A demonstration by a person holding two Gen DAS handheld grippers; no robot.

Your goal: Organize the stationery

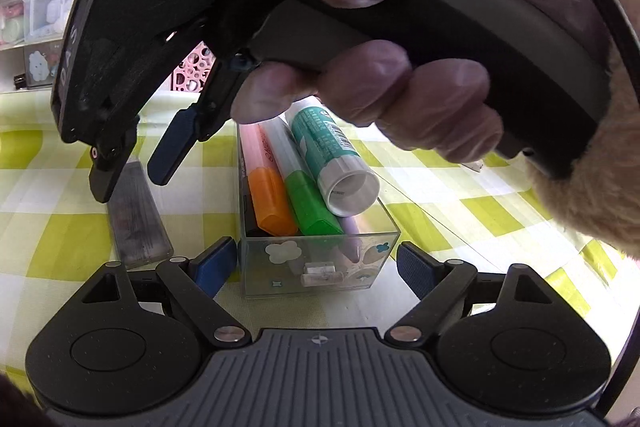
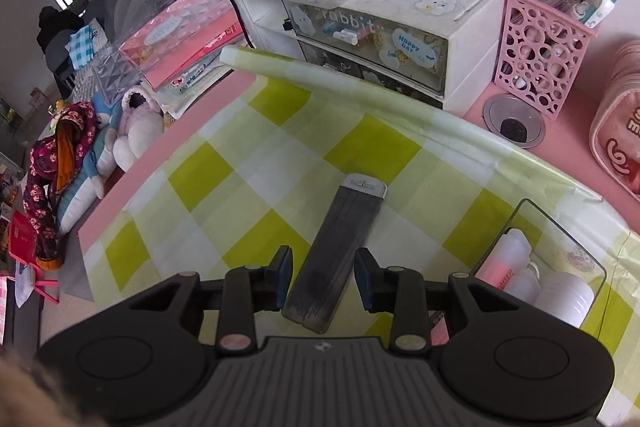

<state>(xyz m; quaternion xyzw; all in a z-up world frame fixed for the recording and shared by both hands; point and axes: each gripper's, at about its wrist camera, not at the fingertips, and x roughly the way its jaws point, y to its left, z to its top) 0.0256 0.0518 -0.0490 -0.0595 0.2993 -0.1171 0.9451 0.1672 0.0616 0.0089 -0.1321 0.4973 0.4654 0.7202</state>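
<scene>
Right gripper hangs unclenched over the flat smoky-grey translucent plastic lead case on the green-checked tablecloth, jaws straddling its near end, pads apart from it. Left gripper flanks the clear rectangular plastic organiser box; contact unclear. Case lies left of the box. Centre, lower, squeeze the long edges.

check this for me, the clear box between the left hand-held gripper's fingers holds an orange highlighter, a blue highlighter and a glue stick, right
Not quite. The highlighter beside the orange highlighter is green, not blue, as the left wrist view shows. The clear box, the glue stick and the left hand-held gripper are as you say.
</scene>
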